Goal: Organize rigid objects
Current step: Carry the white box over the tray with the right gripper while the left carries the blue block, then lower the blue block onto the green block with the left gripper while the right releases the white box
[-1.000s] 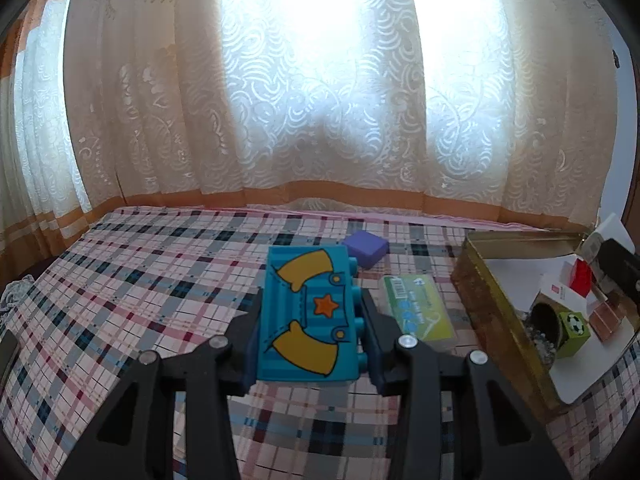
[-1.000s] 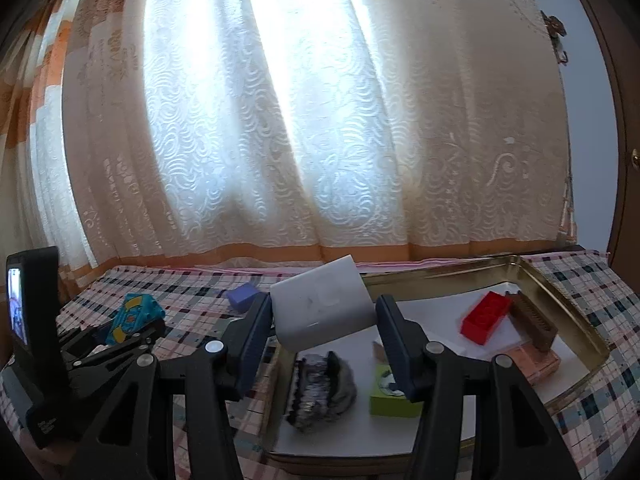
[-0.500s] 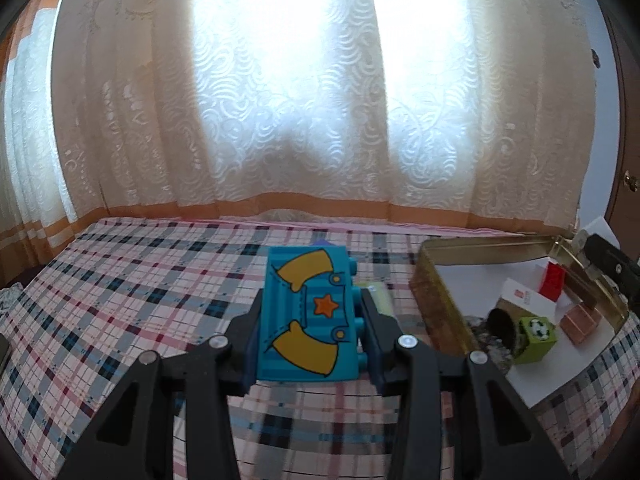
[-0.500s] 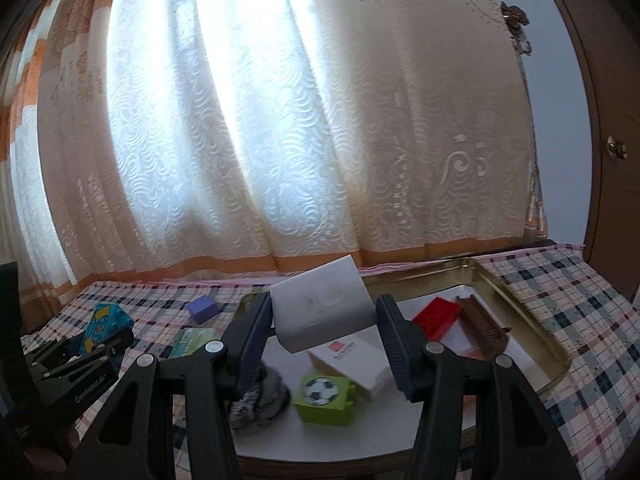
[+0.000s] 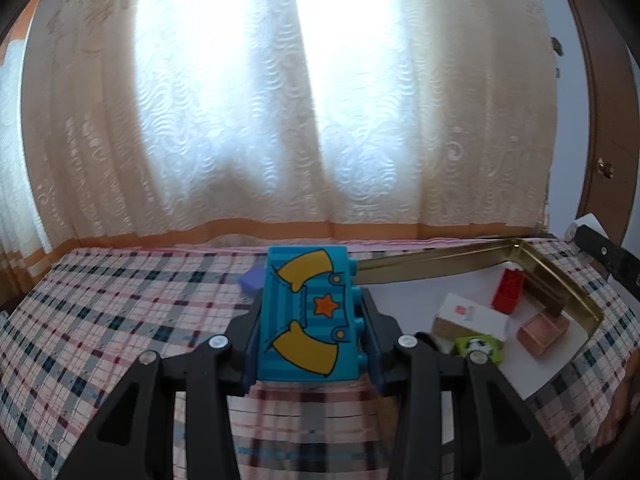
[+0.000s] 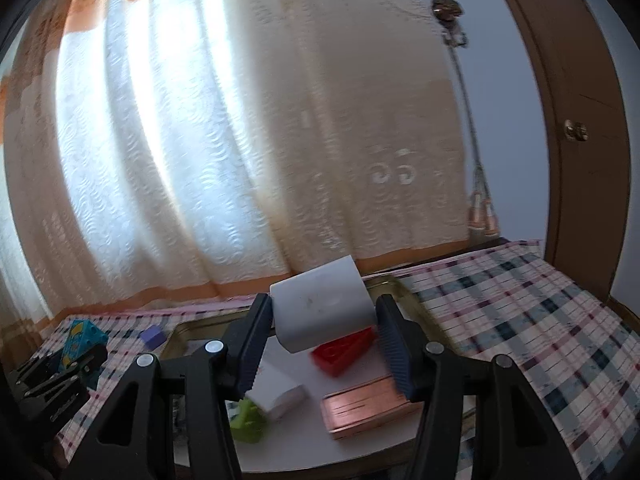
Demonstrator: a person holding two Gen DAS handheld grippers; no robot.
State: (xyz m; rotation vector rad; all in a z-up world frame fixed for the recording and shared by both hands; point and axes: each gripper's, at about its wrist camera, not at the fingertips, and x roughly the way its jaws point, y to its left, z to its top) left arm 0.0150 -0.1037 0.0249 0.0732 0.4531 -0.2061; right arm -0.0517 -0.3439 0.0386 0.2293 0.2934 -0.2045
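While the left gripper (image 5: 308,334) clamps a blue brick (image 5: 307,314) between closed jaws above the plaid tabletop (image 5: 104,312), the right gripper (image 6: 324,332) grips a white block (image 6: 322,308) above the gold tray (image 5: 560,276). The tray holds a red brick (image 6: 344,350), copper box (image 6: 368,404), green cube (image 5: 478,348) and white box (image 5: 470,316). A purple cube (image 6: 153,336) lies left of the tray.
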